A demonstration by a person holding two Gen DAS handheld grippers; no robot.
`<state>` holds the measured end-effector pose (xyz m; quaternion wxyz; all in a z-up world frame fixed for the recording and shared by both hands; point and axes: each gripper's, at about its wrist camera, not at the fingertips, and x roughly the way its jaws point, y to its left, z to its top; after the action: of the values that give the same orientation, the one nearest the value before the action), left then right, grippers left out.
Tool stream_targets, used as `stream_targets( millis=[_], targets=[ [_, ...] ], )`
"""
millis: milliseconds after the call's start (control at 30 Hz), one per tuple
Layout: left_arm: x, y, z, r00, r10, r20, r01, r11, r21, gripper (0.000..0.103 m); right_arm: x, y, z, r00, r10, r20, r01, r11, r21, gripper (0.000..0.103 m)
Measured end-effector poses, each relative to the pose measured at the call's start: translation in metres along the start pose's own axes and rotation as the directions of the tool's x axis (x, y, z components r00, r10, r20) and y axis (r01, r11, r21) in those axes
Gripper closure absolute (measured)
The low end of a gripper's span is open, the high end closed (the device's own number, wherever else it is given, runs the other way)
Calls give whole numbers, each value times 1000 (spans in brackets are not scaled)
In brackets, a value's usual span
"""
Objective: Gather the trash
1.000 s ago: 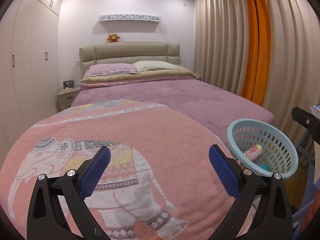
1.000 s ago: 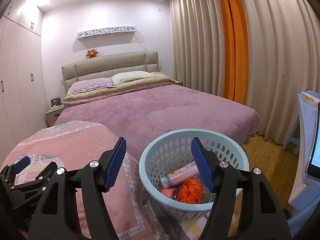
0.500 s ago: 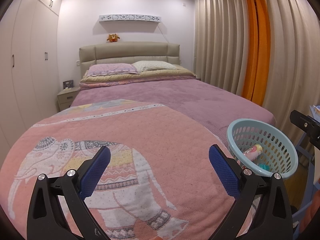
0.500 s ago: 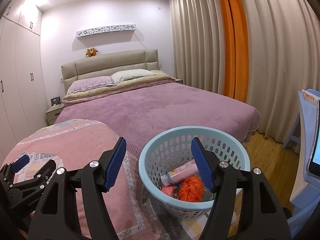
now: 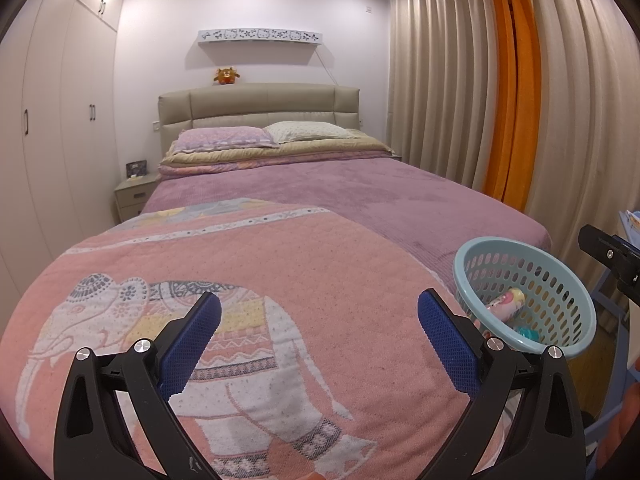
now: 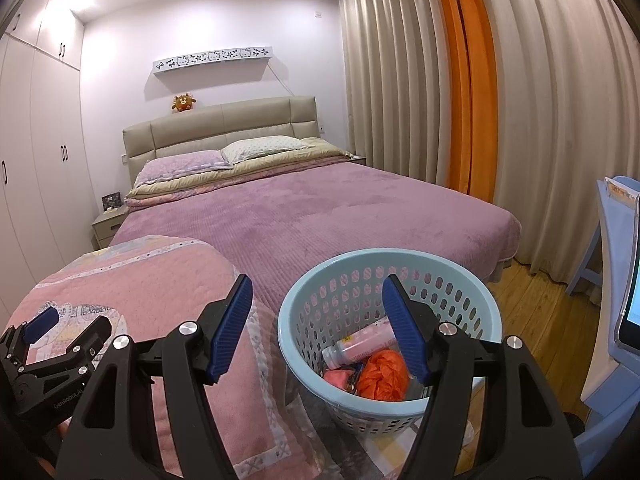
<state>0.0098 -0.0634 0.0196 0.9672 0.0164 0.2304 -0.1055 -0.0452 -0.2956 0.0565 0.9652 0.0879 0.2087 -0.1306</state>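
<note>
1. Bedroom first: we face a bed under a mauve cover, with a pink elephant blanket folded over its near end, beige and orange curtains on the right, and wardrobes on the left.
2. We hold the left gripper above the elephant blanket, its fingers wide apart and carrying nothing.
3. We hold the right gripper above the blue basket, which sits at the bed's near corner just beside the blanket; its fingers also stand wide apart and empty.
4. The trash lies inside the basket: a pink bottle on its side, a crumpled orange bag, a pink scrap, and further small bits we cannot make out. From the left view we also glimpse the bottle through the basket's mouth.
5. We see no loose litter on the cover or the blanket, so we judge the collecting nearly or wholly done, with both grippers idle after a drop.
6. Next, as we judge it, we either scan the floor and the blue furniture at right for leftovers, or bring one gripper down to pinch the basket's rim and carry it off. The rim is thin and the basket light, so a firm, level grip matters to keep it from tipping.
</note>
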Motion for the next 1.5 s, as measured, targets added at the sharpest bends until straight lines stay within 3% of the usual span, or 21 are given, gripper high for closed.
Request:
stream_targets(
  millis=[1500],
  targets=[
    [0,-3,0,1000,2,0,-2,1000,3,7,3,-1,-5,1000,5,-7,-5,1000,-1,39]
  ],
)
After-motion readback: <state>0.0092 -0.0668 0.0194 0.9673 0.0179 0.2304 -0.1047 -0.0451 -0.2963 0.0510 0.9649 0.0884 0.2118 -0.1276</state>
